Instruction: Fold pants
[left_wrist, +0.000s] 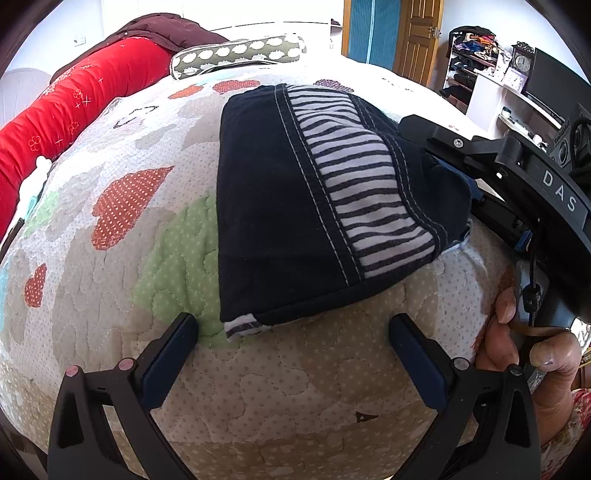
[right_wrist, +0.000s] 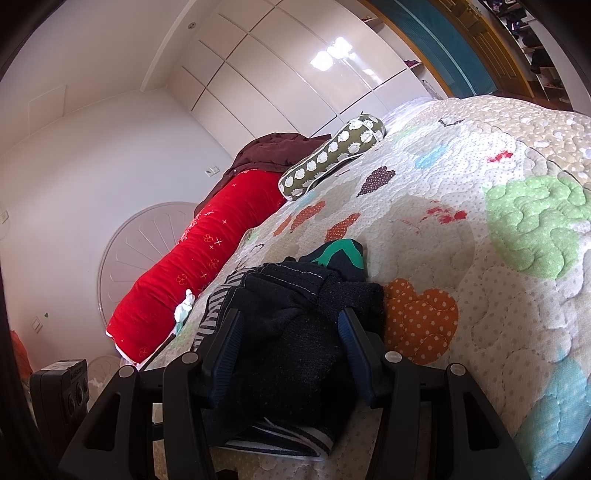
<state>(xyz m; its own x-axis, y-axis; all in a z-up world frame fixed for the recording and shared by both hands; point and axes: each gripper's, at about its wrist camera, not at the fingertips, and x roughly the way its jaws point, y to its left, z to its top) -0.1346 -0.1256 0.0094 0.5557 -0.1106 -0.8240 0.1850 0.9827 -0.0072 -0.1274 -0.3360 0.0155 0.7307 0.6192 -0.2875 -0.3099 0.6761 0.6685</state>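
Dark navy pants (left_wrist: 280, 206), folded into a compact bundle, lying on the quilted bed cover (left_wrist: 122, 229) near the middle of the left wrist view. A striped black-and-white band (left_wrist: 369, 184) running across the bundle from 12 o'clock down toward 5 o'clock, edged with white stitching; a small striped corner poking out at the bundle's 7 o'clock.

Left gripper (left_wrist: 293, 354) hovering just short of the near edge of the pants, fingers (left_wrist: 170, 362) spread wide apart, nothing between them, only the quilt below.

Right gripper (right_wrist: 288, 354) reaching in from 3 o'clock in the left view, its black frame pressed against the pants' side edge. In its own view, fingers (right_wrist: 225, 354) set on either side of a bunched lump of the dark fabric (right_wrist: 295, 350), the cloth filling the gap between them; whether actually pinched tight, cannot tell. A bit of green-patterned cloth (right_wrist: 340, 254) showing beyond the bundle at 12 o'clock. Bare hand (left_wrist: 517, 343) wrapped on the handle at 4 o'clock of the left view.

Along the bed's far side: a red bolster (left_wrist: 66, 110), a dark maroon garment (left_wrist: 162, 33) heaped on its end, a spotted olive cushion (left_wrist: 236, 53). Open shelving (left_wrist: 469, 59) at 1 o'clock, stuffed with clothes.
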